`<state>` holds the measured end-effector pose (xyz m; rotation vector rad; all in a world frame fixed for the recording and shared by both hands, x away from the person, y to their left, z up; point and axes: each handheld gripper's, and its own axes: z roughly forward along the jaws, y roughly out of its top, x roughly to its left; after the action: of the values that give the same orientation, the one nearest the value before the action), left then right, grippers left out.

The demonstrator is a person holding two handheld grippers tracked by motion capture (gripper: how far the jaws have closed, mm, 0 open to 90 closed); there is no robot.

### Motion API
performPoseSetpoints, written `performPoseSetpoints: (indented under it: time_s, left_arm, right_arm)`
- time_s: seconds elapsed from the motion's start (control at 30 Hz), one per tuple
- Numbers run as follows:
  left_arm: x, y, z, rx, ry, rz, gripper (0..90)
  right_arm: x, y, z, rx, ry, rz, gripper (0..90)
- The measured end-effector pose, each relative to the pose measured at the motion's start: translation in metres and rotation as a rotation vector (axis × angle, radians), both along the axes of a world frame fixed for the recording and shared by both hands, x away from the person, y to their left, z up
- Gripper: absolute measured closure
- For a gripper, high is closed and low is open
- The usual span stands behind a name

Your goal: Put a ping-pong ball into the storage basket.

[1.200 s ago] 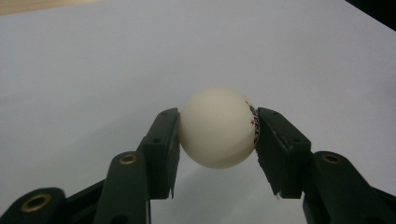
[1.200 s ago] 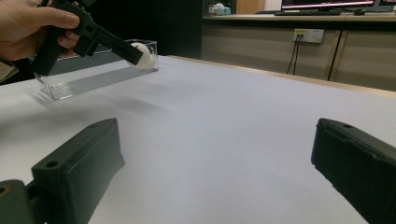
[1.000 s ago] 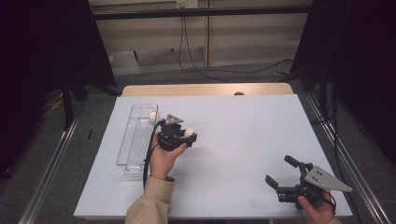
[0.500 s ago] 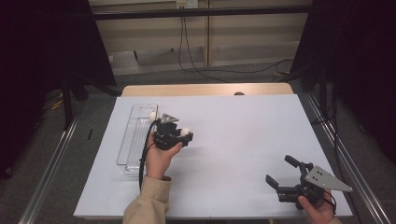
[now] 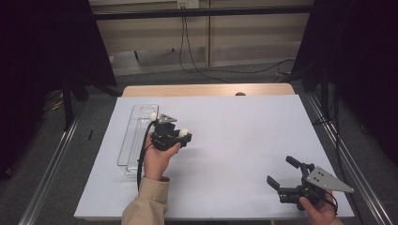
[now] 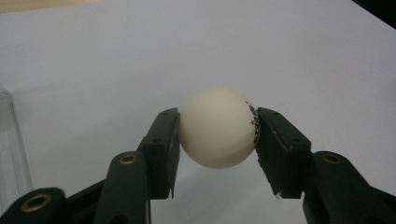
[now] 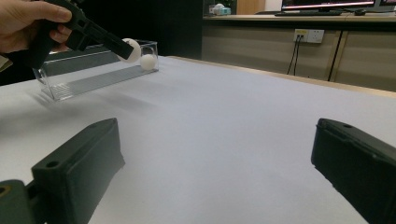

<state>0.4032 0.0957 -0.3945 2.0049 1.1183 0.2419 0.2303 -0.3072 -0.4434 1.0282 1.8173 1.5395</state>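
At far left of the high view a clear tray is seen lying lengthwise on the white worktop, near its left edge. A 2nd ball is seen at the tray's far end; in the right gripper view it sits inside the tray, against the end wall.

Just right of the tray, the left tongs are held up in a hand, a beige sleeve coming in from the bottom edge. A white ball is clamped betw. the jaws. In the left gripper view the ball is pressed on both sides by the black pads, w/ red and dark print showing at its right side; it is held above the worktop, clear of the surface, and the tray's rim is seen at the left edge. In the right gripper view the held ball appears in front of the tray's end, near the 2nd ball.

The middle of the worktop is bare.

At bottom right the right tongs are held low near the worktop's front corner, well apart from the left ones. Jaws are spread wide, nothing betw. them.
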Motion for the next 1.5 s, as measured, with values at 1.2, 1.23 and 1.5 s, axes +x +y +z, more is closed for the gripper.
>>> performPoseSetpoints:
  time_s: [1.2, 1.23, 1.5]
  left_arm:
    - [-0.001, 0.021, 0.009, 0.009, 0.001, 0.028, 51.2]
    - [-0.001, 0.021, 0.009, 0.012, 0.000, 0.029, 51.1]
    - [-0.001, 0.023, 0.010, 0.015, -0.003, 0.035, 51.1]
  right_arm:
    - [0.000, 0.000, 0.000, 0.001, 0.000, 0.003, 1.1]
    - [0.000, 0.000, 0.000, 0.002, 0.001, 0.002, 1.1]
    - [-0.001, -0.001, 0.001, 0.001, -0.001, 0.000, 1.1]
